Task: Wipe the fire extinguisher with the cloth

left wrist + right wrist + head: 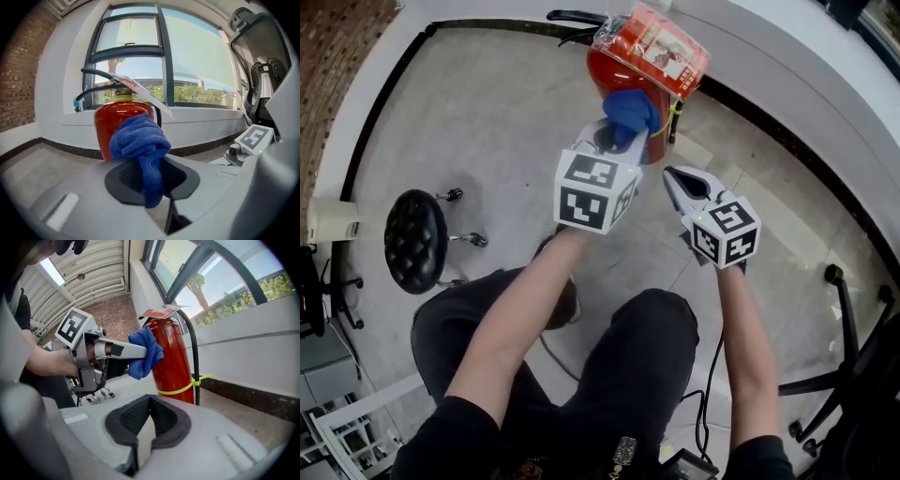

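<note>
Left gripper (pixel 617 139) clamps the blue cloth (pixel 630 110) against the upright red fire extinguisher (pixel 605 75) straight ahead, its long axis vertical, while the right gripper (pixel 677 178), jaws together and empty, hangs just beside.

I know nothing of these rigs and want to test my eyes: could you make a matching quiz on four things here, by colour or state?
Things:
1 cloth
2 fire extinguisher
3 stool
4 right tool

Descriptions:
A black, on the floor
B shut, empty
C blue, gripped by the left tool
D red, beside the wall

Pairs: 1-C, 2-D, 3-A, 4-B
</note>
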### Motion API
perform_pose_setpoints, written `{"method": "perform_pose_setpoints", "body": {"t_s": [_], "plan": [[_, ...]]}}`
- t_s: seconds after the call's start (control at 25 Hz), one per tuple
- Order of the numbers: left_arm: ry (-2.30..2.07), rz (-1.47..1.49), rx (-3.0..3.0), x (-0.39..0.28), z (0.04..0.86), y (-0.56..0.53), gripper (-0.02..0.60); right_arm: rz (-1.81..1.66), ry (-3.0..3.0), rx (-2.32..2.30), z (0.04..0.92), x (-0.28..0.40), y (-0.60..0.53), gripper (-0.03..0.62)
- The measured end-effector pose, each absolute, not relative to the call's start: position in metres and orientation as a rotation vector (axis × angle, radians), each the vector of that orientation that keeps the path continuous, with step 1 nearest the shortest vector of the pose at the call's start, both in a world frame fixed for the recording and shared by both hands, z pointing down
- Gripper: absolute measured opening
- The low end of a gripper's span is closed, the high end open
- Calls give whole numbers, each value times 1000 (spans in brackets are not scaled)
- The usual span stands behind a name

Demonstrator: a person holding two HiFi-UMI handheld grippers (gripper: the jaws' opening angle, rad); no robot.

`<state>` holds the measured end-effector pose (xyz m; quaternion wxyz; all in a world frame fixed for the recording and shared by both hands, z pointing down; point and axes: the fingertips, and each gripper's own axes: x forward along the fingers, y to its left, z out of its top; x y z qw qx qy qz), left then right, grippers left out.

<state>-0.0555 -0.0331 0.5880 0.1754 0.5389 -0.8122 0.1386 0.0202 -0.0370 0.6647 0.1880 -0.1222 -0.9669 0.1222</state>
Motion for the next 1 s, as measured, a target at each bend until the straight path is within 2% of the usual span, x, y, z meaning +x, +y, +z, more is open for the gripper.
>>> {"method": "perform_pose_setpoints", "body": {"t_s": [0.2,0.76,1.0], "plan": [[-2238,394,1514,-47,614,-46,71,348,-2707,-256,671,20,-56,2],[-2038,503,1289,-42,793,-58,71,444,-2678,-60,737,50,-92,2],[-1956,463,1280,-39,838,-71,71,414,-2645,-3,751,60,-101,2]]}}
